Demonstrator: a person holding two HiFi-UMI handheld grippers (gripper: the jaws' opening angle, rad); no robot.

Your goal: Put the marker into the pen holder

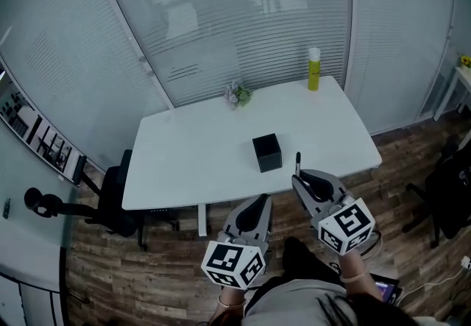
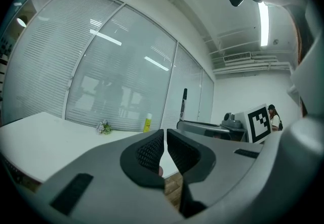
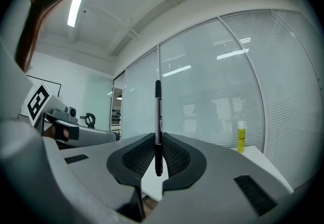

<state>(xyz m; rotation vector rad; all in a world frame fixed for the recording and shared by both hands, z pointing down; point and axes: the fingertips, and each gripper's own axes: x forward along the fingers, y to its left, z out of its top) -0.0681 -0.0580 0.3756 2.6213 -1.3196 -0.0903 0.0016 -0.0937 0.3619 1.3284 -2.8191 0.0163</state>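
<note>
A black marker stands upright between the jaws of my right gripper, which is shut on it. In the head view the marker pokes up from the right gripper, near the table's front edge. The black square pen holder sits on the white table, a little left of and beyond the marker. My left gripper hangs below the table's front edge, shut with nothing in it. From the left gripper view the marker shows to the right.
A yellow bottle stands at the table's far right edge, a small flower bunch at the far middle. A black office chair sits at the left end. Glass walls with blinds close in behind; wooden floor lies below.
</note>
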